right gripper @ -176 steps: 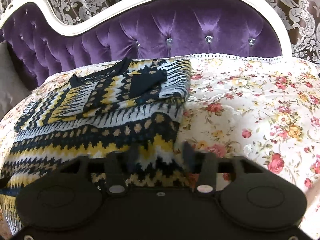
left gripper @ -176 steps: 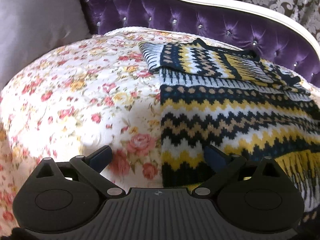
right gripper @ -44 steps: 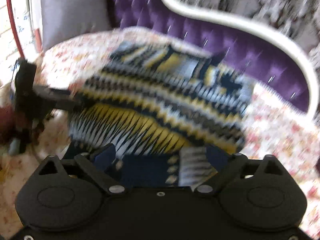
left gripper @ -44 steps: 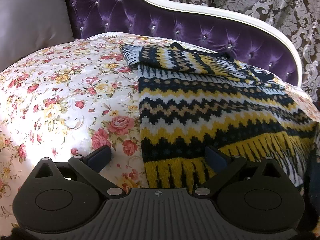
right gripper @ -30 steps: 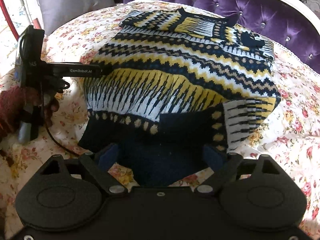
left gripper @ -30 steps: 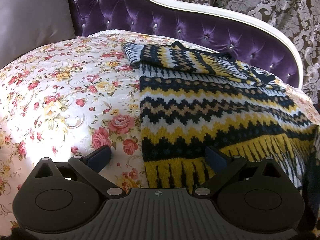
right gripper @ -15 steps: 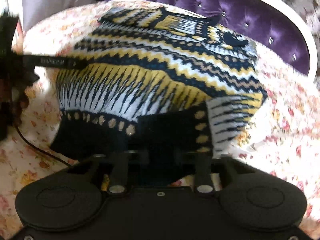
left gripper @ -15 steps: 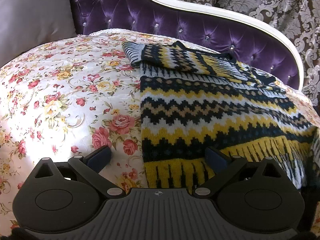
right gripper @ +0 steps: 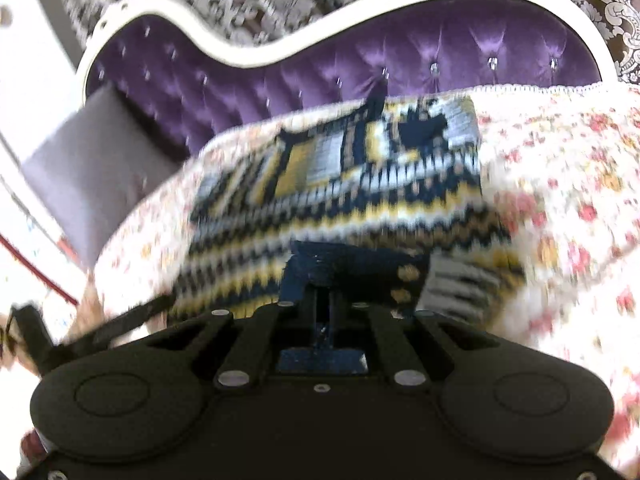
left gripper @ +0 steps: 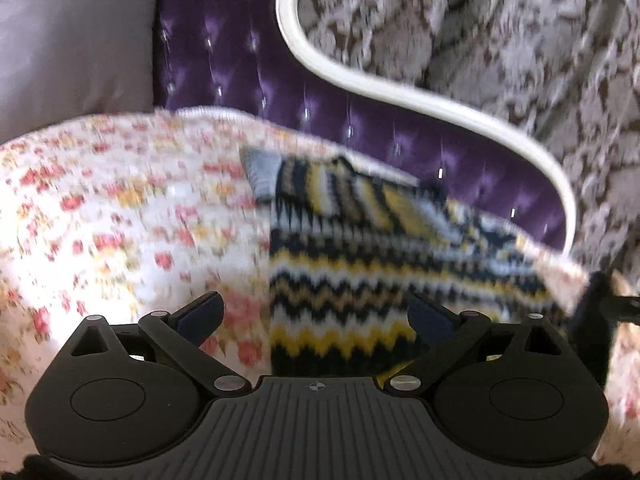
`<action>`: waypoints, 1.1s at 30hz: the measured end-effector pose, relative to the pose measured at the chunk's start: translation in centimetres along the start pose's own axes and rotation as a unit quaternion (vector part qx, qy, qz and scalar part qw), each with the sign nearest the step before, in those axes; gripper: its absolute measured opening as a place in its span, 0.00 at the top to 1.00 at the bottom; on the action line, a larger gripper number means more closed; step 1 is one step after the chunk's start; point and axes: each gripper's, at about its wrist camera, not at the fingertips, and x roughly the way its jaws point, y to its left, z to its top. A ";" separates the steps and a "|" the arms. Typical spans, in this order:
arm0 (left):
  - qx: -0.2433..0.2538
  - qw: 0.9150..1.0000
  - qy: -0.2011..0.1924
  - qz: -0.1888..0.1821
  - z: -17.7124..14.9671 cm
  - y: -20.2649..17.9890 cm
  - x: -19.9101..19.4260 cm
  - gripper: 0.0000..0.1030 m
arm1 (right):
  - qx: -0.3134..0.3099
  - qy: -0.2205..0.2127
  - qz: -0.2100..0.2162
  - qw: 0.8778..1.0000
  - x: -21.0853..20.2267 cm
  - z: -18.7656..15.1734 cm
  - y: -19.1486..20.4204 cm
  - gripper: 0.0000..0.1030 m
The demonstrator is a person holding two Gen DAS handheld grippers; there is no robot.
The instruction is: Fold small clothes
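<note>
Floral bedspread [left gripper: 100,208], white with red and yellow roses, spread over a bed backed by a tufted purple headboard [left gripper: 248,92] with a curved white frame; damask-patterned wall covering [left gripper: 500,40] behind, grey pillow [left gripper: 68,36] propped at the bed's head corner. Both views blurred. Wide bare stretch of bedspread along the edge beside the left tongs [left gripper: 316,316]; another open floral stretch at the opposite side in the right wrist view. Knit sweater [left gripper: 360,264] lying toward the headboard end of the bed, zigzag bands of navy, yellow, white and tan, sleeves folded across the chest near the headboard. Left tongs spread apart, hovering over the sweater's near side edge, nothing between the pads. Right tongs [right gripper: 324,300] pressed together on the sweater's navy hem, that hem lifted and doubled back over the striped body, probably partway through a fold. Dark bar of the other tool just visible at the lower left of the right wrist view.
</note>
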 end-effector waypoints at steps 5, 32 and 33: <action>0.011 0.999 -0.031 -0.014 0.8 -0.1 -0.8 0.03 | 0.057 -0.019 0.004 0.998 2.9 4.0 -2.1 0.90; 0.056 0.973 0.157 -0.161 0.9 -2.7 5.8 0.35 | 0.049 -0.026 0.043 0.998 6.7 6.4 -10.1 0.46; 0.063 0.972 0.158 -0.164 0.9 -2.9 5.9 0.47 | 0.039 -0.019 0.043 0.998 7.1 6.4 -10.1 0.46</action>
